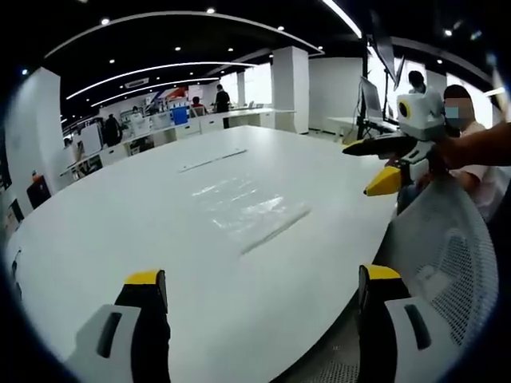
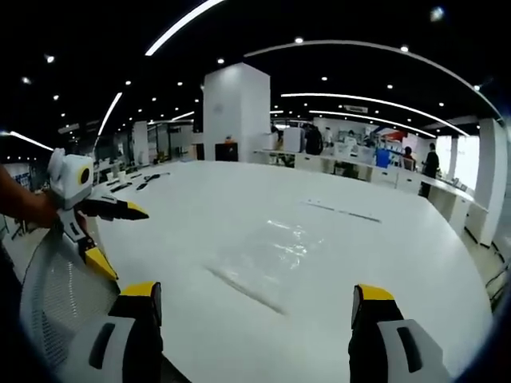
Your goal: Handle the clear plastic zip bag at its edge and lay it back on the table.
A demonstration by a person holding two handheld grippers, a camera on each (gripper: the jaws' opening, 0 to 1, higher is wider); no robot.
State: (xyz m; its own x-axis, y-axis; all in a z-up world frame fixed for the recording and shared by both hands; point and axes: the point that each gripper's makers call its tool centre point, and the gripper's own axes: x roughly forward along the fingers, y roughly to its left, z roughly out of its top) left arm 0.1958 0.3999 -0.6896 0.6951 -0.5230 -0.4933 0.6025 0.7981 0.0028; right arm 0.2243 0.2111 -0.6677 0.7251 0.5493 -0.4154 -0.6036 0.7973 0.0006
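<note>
Open white surface (image 1: 120,231) all round the flat zip bag (image 1: 247,207); mesh chair back (image 1: 447,255) crowding the near edge by the right gripper (image 1: 383,163).

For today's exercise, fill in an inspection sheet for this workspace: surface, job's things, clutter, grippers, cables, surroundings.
Surface: large white table, smooth and bare around the bag.
Job's things: clear plastic zip bag lying flat on the table, held by neither gripper.
Clutter: thin strip farther back on the table.
Grippers: left gripper open; right gripper open; both short of the bag.
Cables: nothing seen.
Surroundings: white mesh chair at the table edge, open office with pillar, desks, people.
</note>
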